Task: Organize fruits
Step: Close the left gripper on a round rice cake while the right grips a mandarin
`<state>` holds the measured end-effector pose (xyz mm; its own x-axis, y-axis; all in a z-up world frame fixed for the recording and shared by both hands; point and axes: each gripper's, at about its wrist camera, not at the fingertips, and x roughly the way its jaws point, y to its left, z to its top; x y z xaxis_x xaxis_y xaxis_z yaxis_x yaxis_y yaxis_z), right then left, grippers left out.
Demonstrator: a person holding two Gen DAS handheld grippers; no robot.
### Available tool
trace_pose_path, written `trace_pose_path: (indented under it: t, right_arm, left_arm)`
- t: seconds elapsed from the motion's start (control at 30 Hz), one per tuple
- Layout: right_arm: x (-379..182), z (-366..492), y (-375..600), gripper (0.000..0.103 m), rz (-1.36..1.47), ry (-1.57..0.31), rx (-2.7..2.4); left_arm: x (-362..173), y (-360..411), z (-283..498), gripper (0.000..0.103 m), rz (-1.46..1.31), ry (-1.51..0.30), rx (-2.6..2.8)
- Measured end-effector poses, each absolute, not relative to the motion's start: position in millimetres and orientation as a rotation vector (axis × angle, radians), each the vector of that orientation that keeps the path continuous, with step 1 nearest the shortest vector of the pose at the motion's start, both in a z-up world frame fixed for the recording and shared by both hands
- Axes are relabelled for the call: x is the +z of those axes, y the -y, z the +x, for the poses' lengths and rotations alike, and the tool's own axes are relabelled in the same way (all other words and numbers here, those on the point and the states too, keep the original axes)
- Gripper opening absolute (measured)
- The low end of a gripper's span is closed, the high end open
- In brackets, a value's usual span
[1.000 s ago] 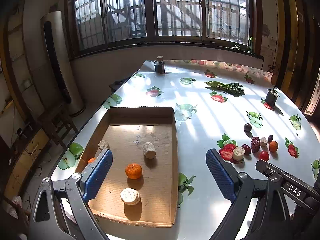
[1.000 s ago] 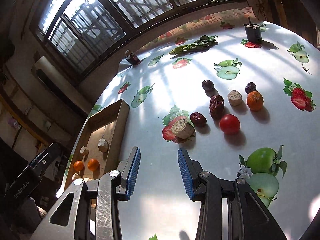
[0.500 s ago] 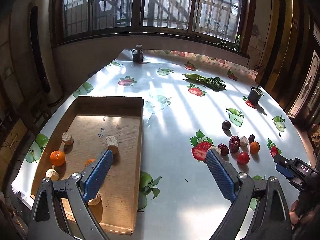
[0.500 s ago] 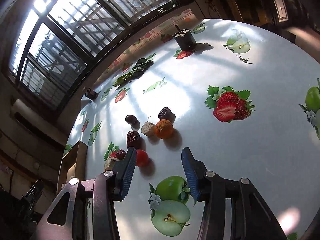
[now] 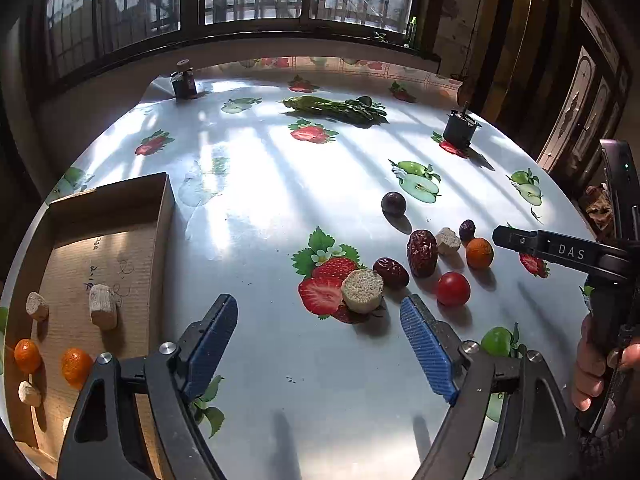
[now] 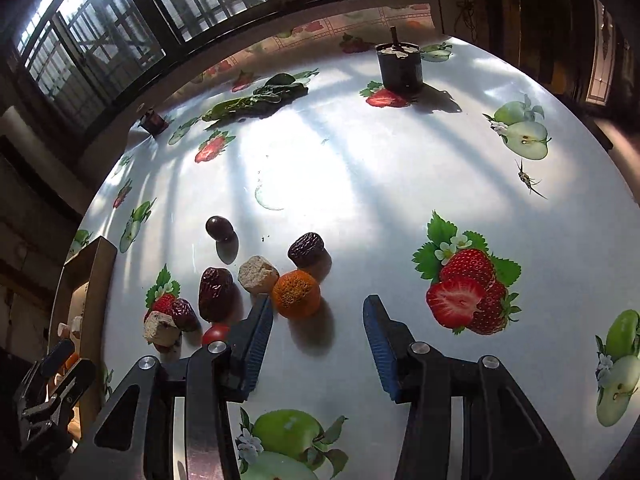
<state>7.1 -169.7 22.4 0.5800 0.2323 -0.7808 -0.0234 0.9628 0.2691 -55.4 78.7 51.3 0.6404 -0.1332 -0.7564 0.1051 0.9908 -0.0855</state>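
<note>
Left wrist view: the left gripper [image 5: 316,340] hovers over the tabletop [image 5: 280,200], its jaws apart and just closing in with nothing between them; a pale round chunk [image 5: 362,291] lies just ahead, the cardboard tray [image 5: 160,216] off left.

Right wrist view: the right gripper [image 6: 318,330] stands parted and empty, the orange [image 6: 296,294] touching its left pad.

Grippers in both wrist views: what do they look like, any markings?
Both are alike: the left gripper and right gripper have black angular frames, silver round bolts at the joints, and fingers with blue ribbed pads. Seen from the left wrist, the right gripper's black body carries white "DAS" lettering.
</note>
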Motion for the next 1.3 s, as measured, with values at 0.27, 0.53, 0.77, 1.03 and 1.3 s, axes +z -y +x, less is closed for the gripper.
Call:
trace_pose_path:
  t: [0.27,0.53,0.77,1.03,1.3]
  right_arm:
    - [9,19,177,0.050,0.283,-0.876,0.179]
    - [1,21,168,0.050,0.277,-0.891,0.228]
    - [1,16,150,0.050,0.195,-0.880,0.237]
    - [-4,12,135,0.047,0.145,-0.886,0.251]
    - [-7,7,122,0.034,0.099,-0.889,0.262]
  left_arm:
    - [25,-62,-27,0.078,-0.058,-0.912,-0.219]
    - [7,-60,-15,0.052,-0.095,-0.945,-0.260]
    - [6,-62,-12,0.052,-0.142,-0.921,-0.289]
    - [4,-56,-14,0.030,-0.126,-0.908,-0.319]
    - [4,-56,-15,0.030,-0.124,-0.904,-0.318]
